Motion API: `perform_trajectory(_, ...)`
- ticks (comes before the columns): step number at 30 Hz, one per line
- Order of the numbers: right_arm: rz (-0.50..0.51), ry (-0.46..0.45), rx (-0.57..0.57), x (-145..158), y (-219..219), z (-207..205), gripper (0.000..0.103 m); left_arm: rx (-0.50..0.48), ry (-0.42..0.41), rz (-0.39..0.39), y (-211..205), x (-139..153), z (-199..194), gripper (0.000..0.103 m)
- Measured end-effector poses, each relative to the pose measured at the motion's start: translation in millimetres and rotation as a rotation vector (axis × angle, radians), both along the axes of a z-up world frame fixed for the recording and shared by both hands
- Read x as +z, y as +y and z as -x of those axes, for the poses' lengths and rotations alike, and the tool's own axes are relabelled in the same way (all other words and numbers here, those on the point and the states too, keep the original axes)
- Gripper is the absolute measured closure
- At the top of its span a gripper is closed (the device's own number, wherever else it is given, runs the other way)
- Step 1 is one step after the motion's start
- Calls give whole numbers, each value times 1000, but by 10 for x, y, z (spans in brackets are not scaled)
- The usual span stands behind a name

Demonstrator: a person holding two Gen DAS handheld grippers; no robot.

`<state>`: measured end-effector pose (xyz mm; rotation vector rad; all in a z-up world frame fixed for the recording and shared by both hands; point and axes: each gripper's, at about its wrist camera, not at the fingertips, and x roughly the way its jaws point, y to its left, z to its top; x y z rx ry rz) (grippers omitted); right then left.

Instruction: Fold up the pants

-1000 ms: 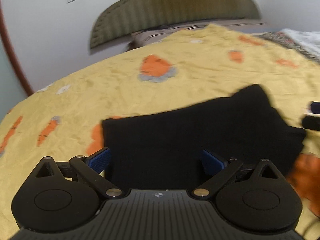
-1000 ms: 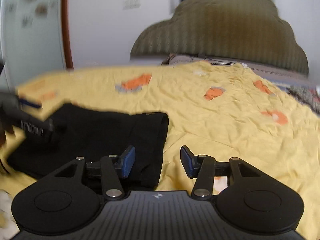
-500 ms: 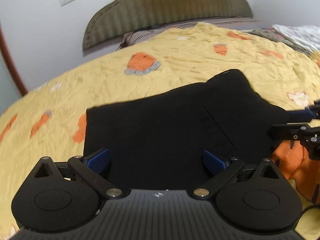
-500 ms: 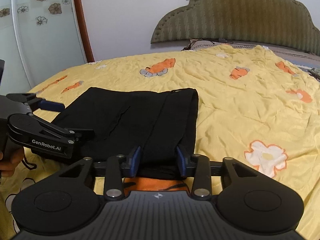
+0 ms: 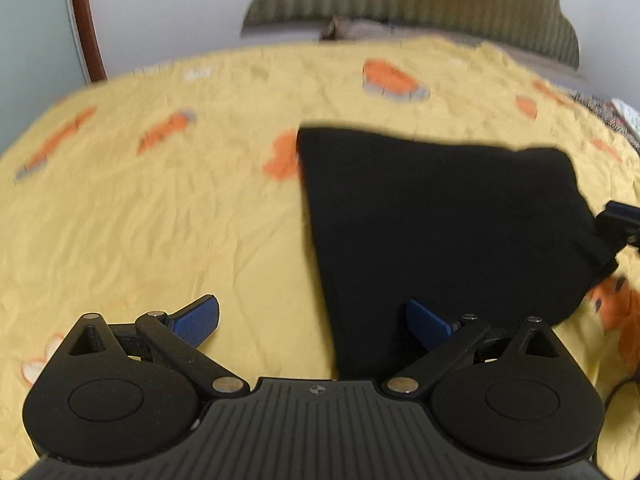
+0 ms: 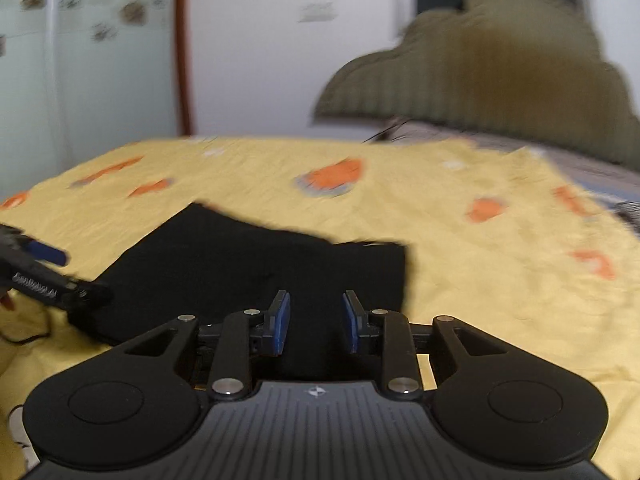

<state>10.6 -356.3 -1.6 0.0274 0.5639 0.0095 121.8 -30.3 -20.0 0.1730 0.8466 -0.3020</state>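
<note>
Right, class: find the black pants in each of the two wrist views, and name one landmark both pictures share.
Left wrist view: the black pants lie right of centre on the yellow sheet, reaching down to the left tongs.
Right wrist view: they lie left of centre, running under the right tongs.
Shared landmark: the olive headboard at the far end of the bed.

We count one pair of black pants [image 5: 440,220], folded, ahead of the right finger of the left gripper [image 5: 312,322]. We count two grippers, the right gripper [image 6: 316,322] with the pants between and beyond its fingers. We count one yellow bedspread [image 5: 160,220] under both, and one olive headboard [image 6: 480,80] far beyond the fingertips.
</note>
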Motion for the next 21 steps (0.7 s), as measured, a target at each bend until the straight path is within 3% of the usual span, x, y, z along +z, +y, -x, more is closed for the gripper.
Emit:
perform_trajectory(3, 107, 98, -13, -267, 44, -126, 77, -5, -10, -6, 109, -1, 64, 0)
perform_trajectory(6, 29, 52, -58, -156, -4, -28, 75, 12, -27, -1, 276, 70, 158, 1)
perform_trajectory(8, 34, 9, -21, -43, 79, 25, 75, -33, -18, 1, 350, 92, 214, 2)
perform_trajectory(12, 35, -3, 120, 0, 412, -84, 75, -177, -87, -103, 222, 52, 412, 2)
perform_trajectory(16, 98, 41, 119, -142, 573, -321, 74, -229, -145, -204, 56, -43, 533, 3)
perform_trajectory(18, 87, 51, 106, -184, 559, -344, 72, -224, -168, -214, 48, -70, 552, 3)
perform_trajectory(21, 49, 48, 81, -216, 457, -314, 60, -161, -159, -224, 87, -113, 464, 0)
